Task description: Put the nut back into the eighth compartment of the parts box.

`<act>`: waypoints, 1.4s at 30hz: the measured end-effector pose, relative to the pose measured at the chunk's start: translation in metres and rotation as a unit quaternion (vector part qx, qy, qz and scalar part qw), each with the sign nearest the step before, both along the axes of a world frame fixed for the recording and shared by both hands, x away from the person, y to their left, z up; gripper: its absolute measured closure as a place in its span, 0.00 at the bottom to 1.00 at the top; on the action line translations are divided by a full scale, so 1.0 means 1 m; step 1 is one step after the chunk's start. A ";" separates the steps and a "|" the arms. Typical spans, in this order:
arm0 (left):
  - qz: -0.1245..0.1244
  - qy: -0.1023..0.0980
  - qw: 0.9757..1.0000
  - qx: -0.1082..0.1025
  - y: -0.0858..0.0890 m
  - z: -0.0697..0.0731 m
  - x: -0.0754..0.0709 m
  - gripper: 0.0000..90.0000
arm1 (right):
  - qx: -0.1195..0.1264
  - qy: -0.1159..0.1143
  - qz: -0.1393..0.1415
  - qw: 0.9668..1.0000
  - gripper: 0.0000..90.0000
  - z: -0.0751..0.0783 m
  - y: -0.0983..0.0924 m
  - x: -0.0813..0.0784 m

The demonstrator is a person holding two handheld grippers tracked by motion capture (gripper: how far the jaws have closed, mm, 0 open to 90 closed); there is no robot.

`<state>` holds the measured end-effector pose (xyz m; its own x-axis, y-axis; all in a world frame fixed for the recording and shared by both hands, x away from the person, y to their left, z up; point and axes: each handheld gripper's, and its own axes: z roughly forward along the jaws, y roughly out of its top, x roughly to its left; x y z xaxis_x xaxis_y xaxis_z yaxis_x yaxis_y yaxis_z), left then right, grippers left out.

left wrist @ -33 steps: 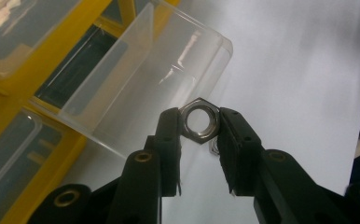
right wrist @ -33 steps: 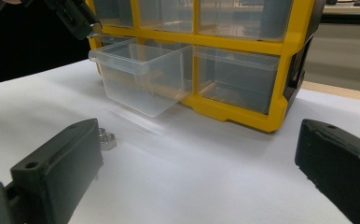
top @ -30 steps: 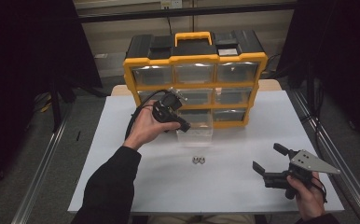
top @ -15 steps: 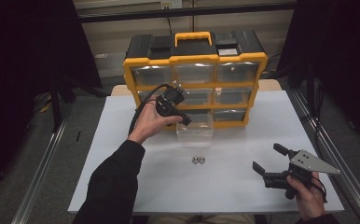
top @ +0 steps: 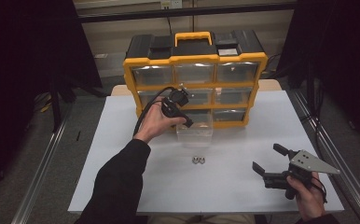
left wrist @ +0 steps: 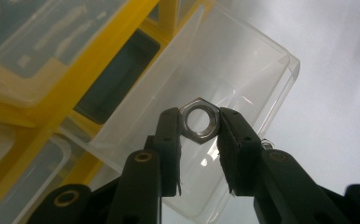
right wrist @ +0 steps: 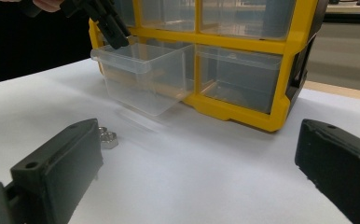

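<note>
— Pinching what, in the left gripper (left wrist: pixel 200 135)?

— A hex nut (left wrist: pixel 199 119), clamped across two opposite flats between the pads, with the hole facing the camera. Gripped on the flats to stop it rolling or twisting free, most likely.

— And held where?

— Right over the open top of the clear drawer (left wrist: pixel 248 79). Pulled partly out of the middle slot in the bottom row of the yellow organiser (top: pixel 194 58), toward the far edge of the bench (top: pixel 122 154). Left sticking out like that to take parts from above, by the look of it.

— Ready to let go, then?

— Seems so: poised above the drawer, not yet dropped in. Looks empty inside, though hard to be sure through clear plastic.

— More to collect?

— Two loose nuts (top: pixel 197 160), lying against each other near the middle of the bench, just on the near side of the drawer. Probably next in line for the same trip.

— And the right gripper (top: pixel 267 157)?

— Spread wide, with nothing between the pads, and held low by the near right corner of the bench. Kept well apart from the drawer, presumably to leave the left hand room to work. Aimed at the loose nuts and the drawer all the same, perhaps to be ready for the next pick.
</note>
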<state>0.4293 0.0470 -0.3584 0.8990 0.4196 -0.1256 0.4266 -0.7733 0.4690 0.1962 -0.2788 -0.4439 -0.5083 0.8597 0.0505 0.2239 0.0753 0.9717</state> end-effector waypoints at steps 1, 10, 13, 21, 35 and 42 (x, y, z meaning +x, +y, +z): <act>-0.003 -0.001 1.000 0.004 0.000 0.000 0.001 0.78 | 0.000 0.000 0.000 1.000 0.01 0.000 0.000 0.000; -0.002 -0.003 1.000 0.016 -0.005 -0.015 0.003 0.78 | 0.001 0.000 0.001 1.000 0.01 0.000 0.000 0.000; 0.001 0.003 1.000 0.019 -0.005 -0.018 0.005 0.78 | 0.001 0.000 0.001 1.000 0.01 0.000 0.000 0.000; 0.010 0.003 1.000 0.025 -0.005 -0.025 0.006 0.78 | 0.000 -0.001 0.001 1.000 0.01 0.000 0.000 0.000; 0.006 -0.012 0.999 0.040 -0.010 -0.036 0.007 0.78 | 0.001 0.000 0.003 1.000 0.01 -0.001 0.000 0.000; 0.007 -0.006 0.999 0.032 -0.011 -0.040 0.008 0.77 | 0.001 0.000 0.002 1.000 0.01 0.000 0.000 0.000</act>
<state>0.4373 0.0358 -0.3986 0.8941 0.4394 -0.0866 0.4322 -0.7958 0.4241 0.1958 -0.2785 -0.4443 -0.5121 0.8574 0.0512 0.2232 0.0752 0.9719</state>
